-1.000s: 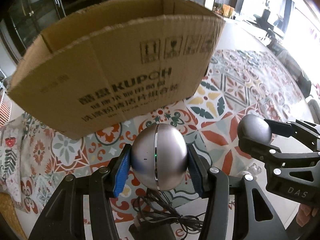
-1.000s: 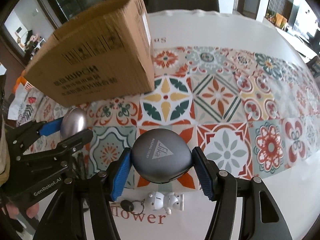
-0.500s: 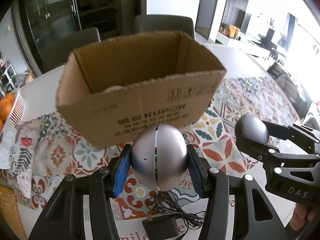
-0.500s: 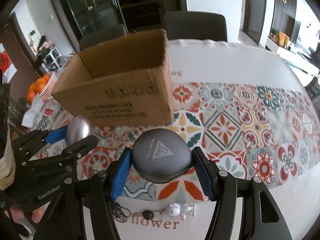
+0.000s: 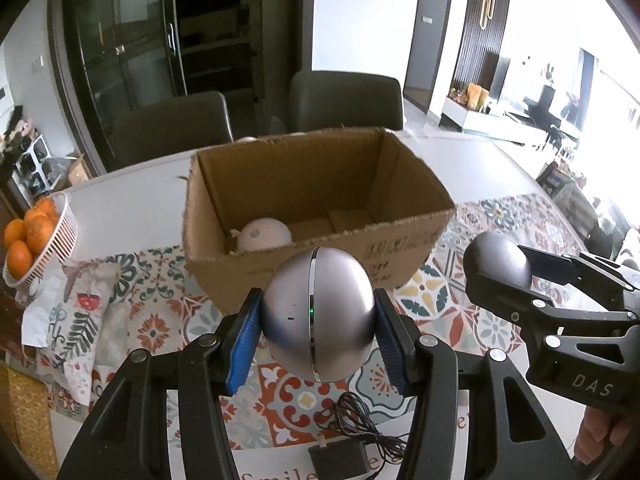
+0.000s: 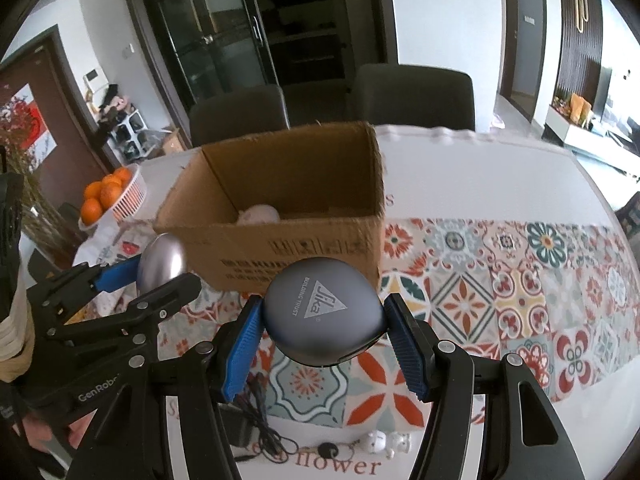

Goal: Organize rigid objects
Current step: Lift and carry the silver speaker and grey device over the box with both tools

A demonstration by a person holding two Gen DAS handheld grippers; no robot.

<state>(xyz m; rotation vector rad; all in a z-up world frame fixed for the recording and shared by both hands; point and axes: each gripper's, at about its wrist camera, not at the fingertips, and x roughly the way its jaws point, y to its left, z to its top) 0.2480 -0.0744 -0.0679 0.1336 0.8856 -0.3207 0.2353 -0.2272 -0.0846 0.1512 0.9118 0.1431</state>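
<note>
While the silver egg-shaped device [image 5: 319, 320] showed a small green light beside its chrome seam, it sat clamped between the blue pads of the left gripper [image 5: 319, 330], whose fingers [image 5: 243, 344] pressed its two sides. A dark grey rounded case [image 6: 322, 316], printed "Sika BUILDING TRUST", was gripped the same way by the right gripper [image 6: 323, 336], its fingers [image 6: 404, 348] clenched on either flank. Both were held in the air above the desk [image 6: 480, 184], just short of an open cardboard box [image 5: 320, 208] whose near wall carried handling symbols and blurred print. Inside the box, at its left near corner, lay a white round object [image 5: 264, 234]. Under the grippers a black power adapter [image 5: 339, 460] with a tangled cord lay on the patterned tablecloth [image 6: 520, 280], which bore the words "Smile" and "flower", partly hidden. A small white figurine keyring [image 6: 384, 442] lay near the front edge. A white basket of oranges [image 5: 38, 236] stood far left, and two dark chairs [image 6: 412, 96] stood behind the desk.
</note>
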